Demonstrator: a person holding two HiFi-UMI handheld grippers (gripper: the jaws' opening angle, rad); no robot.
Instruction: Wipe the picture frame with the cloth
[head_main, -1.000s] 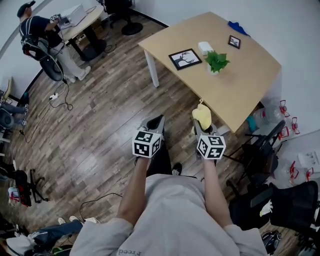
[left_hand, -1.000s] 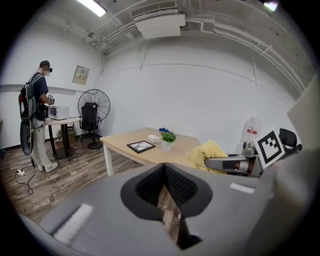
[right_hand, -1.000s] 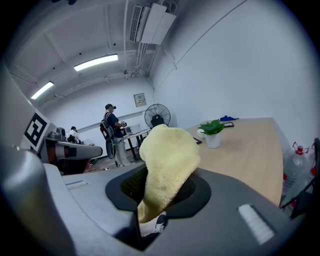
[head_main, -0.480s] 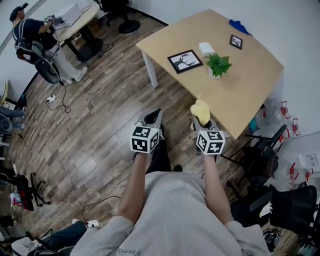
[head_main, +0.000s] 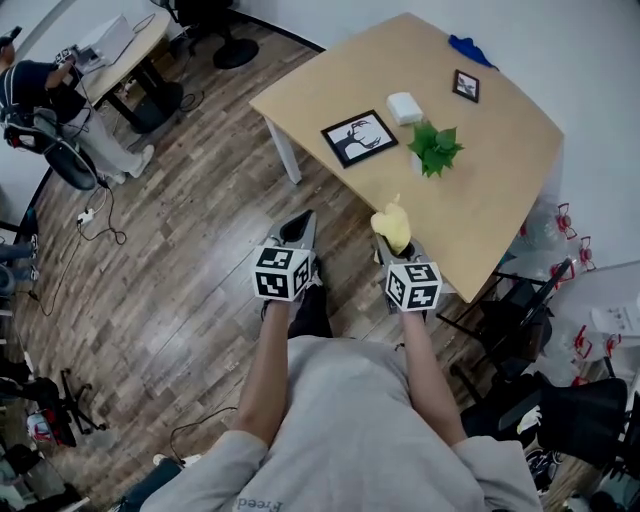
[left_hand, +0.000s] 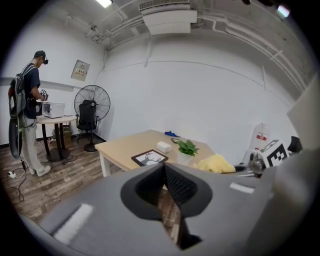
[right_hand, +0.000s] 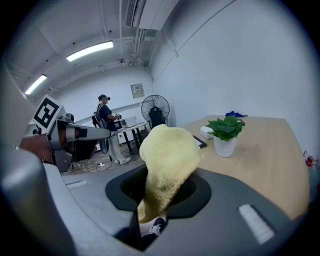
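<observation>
A black picture frame (head_main: 359, 137) with a deer print lies flat near the wooden table's (head_main: 480, 190) near-left corner; the left gripper view also shows this frame (left_hand: 149, 158). My right gripper (head_main: 393, 240) is shut on a yellow cloth (head_main: 391, 226), just short of the table's near edge. The cloth (right_hand: 167, 160) bulges up out of that gripper (right_hand: 150, 200). Over the floor to its left, my left gripper (head_main: 297, 232) is shut and holds nothing (left_hand: 164, 172). Both are well short of the frame.
On the table stand a potted plant (head_main: 432, 148), a white box (head_main: 404, 106), a small dark frame (head_main: 466, 85) and a blue cloth (head_main: 470, 50). A person (head_main: 40, 90) stands by a desk at far left. Chairs (head_main: 510, 315) and clutter crowd the right side.
Both grippers and the view have moved toward the table. The yellow cloth stays held in the right gripper. The table now lies closer, more central.
</observation>
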